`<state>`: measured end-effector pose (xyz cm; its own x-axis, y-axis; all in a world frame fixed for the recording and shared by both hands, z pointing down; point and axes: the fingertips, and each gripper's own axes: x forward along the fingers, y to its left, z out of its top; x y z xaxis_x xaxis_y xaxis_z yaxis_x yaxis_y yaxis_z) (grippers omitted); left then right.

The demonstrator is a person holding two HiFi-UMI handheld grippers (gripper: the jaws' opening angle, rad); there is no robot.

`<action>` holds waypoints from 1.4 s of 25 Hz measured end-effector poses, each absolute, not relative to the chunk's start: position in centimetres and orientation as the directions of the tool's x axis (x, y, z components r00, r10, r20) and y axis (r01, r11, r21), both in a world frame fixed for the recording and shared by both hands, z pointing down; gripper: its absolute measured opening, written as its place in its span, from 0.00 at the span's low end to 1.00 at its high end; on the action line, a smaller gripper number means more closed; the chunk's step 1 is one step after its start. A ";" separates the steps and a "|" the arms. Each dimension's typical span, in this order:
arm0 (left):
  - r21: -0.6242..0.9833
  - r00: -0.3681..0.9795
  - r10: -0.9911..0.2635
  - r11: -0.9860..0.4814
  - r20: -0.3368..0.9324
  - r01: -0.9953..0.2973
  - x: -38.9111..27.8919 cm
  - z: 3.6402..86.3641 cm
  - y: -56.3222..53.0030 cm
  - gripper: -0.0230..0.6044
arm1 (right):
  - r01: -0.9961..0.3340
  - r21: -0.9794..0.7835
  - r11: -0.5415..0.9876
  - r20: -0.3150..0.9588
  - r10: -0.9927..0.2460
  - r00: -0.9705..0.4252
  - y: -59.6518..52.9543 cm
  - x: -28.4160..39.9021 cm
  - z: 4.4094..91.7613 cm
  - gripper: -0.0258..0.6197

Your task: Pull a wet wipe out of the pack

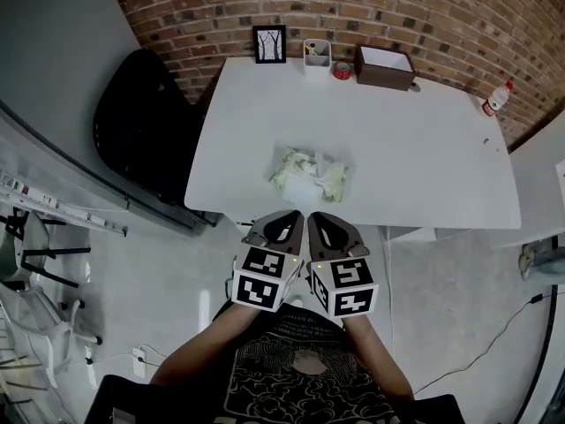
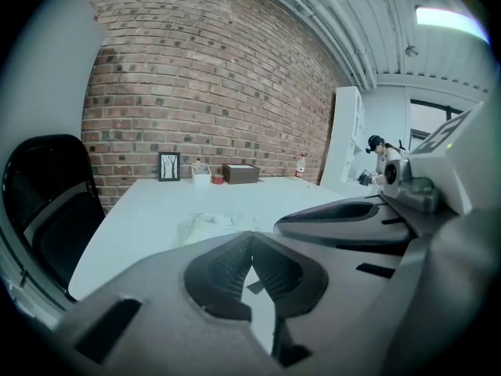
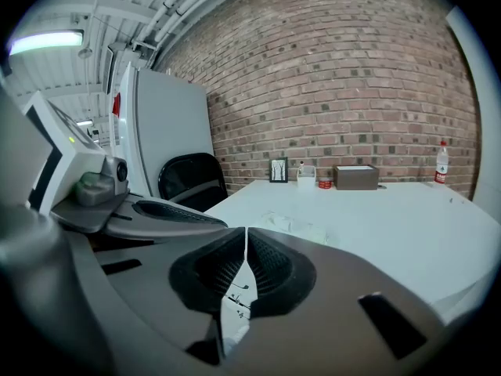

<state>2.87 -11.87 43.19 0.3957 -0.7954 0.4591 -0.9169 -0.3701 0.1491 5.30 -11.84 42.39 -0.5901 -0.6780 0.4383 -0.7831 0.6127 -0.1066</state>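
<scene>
A pale green and white wet-wipe pack (image 1: 308, 174) lies flat near the front edge of the white table (image 1: 415, 157). It shows again in the left gripper view (image 2: 210, 225) and the right gripper view (image 3: 296, 226), just beyond the jaws. My left gripper (image 1: 284, 214) and right gripper (image 1: 312, 215) hang side by side off the table's near edge, short of the pack. Both are shut with their tips meeting and nothing between them.
At the table's far edge stand a small framed picture (image 1: 269, 44), a white cup (image 1: 317, 56), a red tape roll (image 1: 342, 70) and a brown box (image 1: 385, 66). A bottle (image 1: 496, 99) sits far right. A black chair (image 1: 141, 122) stands left of the table.
</scene>
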 end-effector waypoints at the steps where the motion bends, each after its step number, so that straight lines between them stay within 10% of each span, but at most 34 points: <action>1: 0.151 0.398 -0.793 -0.372 0.462 -0.916 2.7 43.4 -12.3 0.06 | -0.784 -0.106 0.612 0.442 -0.677 -0.589 -12.3 5.1 42.5 0.07; 35: 0.181 0.479 -0.693 -0.460 0.539 -0.870 -0.1 47.2 -24.0 0.06 | -0.832 -0.071 0.551 0.584 -0.653 -0.483 -23.5 1.8 46.9 0.07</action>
<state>-0.12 -23.98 47.23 0.4786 -0.6934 0.5387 -0.8695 -0.4595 0.1810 1.85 -23.53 46.93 -0.4825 -0.6530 0.5837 -0.8315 0.5510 -0.0710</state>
